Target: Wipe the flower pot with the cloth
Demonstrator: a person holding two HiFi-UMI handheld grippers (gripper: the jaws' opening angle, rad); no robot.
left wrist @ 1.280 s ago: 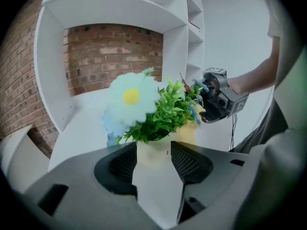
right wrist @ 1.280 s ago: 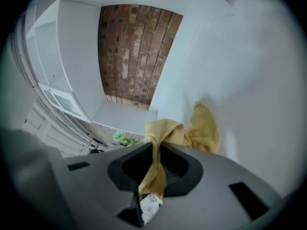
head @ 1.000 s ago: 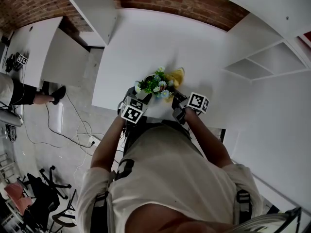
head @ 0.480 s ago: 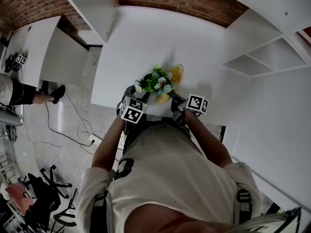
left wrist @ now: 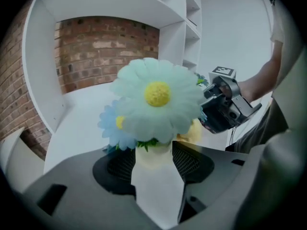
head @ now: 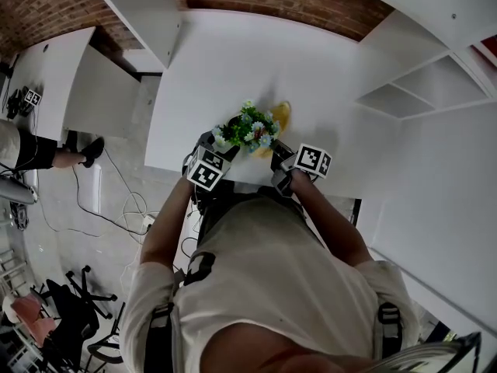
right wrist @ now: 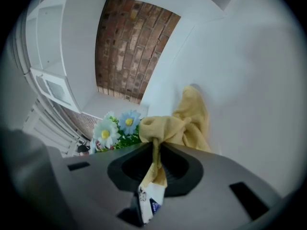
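Head view, scene: a white table [head: 233, 61] against a brick wall [head: 295, 2]. The person stands at its near edge with both grippers held out over it.
Head view, flower pot: the flower pot [head: 247, 130] stands near the table's front edge, between the two grippers. Seen from above, its flowers [head: 250, 127] cover it.
Head view, left gripper: the left gripper [head: 220, 142] reaches in to the pot's left side.
Head view, right gripper: the right gripper [head: 276, 150] is at the pot's right side. The yellow cloth [head: 279, 115] shows just beyond it, against the flowers.
Left gripper view, jaws: apart, and they have just been opening. The pot's cream body sits between the tips and fills the gap there, under a large pale daisy.
Left gripper view, beyond the pot: the right gripper is close on the far right side, with a bit of yellow cloth below it.
Right gripper view, jaws: nearly together, clamped on a fold of the cloth. A white tag [right wrist: 148, 200] hangs between them.
Right gripper view, cloth: it bunches just past the tips and trails over the table.
Right gripper view, pot: only its flowers show, to the left of the bunch. The gripper's body hides the pot itself.
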